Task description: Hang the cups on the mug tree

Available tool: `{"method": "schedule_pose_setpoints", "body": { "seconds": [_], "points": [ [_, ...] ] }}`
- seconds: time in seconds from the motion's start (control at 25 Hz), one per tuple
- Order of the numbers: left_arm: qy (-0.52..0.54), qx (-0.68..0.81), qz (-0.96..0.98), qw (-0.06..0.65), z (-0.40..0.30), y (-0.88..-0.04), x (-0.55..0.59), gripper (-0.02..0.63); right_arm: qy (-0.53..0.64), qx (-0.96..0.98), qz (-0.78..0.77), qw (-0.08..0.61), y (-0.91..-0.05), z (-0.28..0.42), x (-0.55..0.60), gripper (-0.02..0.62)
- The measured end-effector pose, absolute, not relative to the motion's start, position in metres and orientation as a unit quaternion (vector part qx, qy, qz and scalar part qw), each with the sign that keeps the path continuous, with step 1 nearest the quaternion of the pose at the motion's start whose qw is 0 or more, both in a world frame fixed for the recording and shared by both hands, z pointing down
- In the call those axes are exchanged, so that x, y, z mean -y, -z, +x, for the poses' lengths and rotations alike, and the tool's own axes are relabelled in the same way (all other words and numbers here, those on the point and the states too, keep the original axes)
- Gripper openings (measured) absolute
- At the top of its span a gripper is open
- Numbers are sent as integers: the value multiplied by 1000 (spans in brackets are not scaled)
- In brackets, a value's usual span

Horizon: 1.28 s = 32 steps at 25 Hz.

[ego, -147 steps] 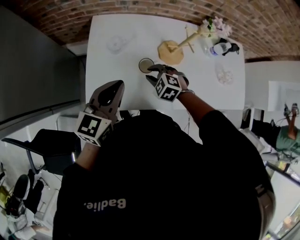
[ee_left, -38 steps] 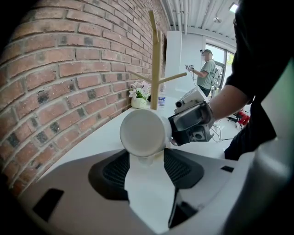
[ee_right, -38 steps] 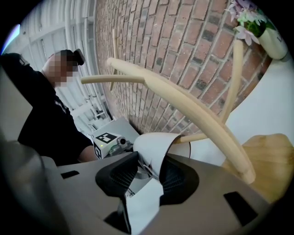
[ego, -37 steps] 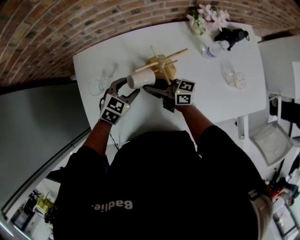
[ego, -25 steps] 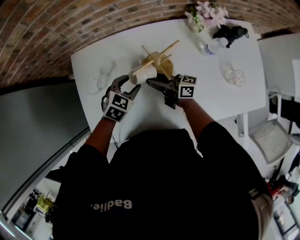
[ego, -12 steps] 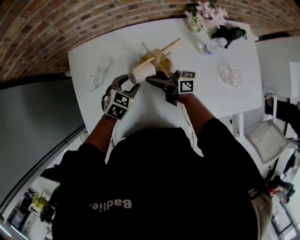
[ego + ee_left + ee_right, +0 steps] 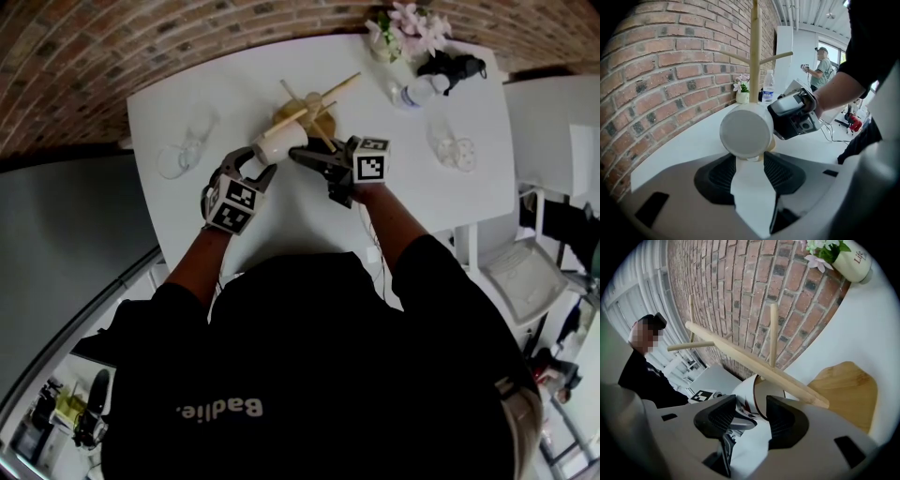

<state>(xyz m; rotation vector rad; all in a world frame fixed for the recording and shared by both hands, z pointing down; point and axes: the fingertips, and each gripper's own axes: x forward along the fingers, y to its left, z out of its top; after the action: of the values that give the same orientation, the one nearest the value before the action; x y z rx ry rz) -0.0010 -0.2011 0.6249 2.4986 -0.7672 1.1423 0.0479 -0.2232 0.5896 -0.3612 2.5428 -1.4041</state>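
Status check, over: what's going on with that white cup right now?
Left gripper clamped on white cup. Right gripper jaws just opened, cup rim between them. Mug tree pegs bare, close behind.

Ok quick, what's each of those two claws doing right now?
Left gripper: closed on the white cup.
Right gripper: open, jaws have just been opening; the cup's rim sits between them, not pinched.

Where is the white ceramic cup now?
Head view, upper middle: the white ceramic cup lies sideways in the left tongs, close beside the wooden mug tree.
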Motion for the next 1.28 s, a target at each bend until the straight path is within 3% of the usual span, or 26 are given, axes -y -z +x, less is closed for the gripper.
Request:
{"method": "schedule_pose_setpoints", "body": {
  "seconds": [0.92, 1.28],
  "points": [
    [-366, 285, 872, 159, -2, -626, 201, 273, 420, -875, -233, 51, -582, 97, 218, 232],
    [-322, 305, 881, 167, -30, -573, 171, 279, 383, -882, -275, 29, -541, 111, 182, 230]
  ]
}}
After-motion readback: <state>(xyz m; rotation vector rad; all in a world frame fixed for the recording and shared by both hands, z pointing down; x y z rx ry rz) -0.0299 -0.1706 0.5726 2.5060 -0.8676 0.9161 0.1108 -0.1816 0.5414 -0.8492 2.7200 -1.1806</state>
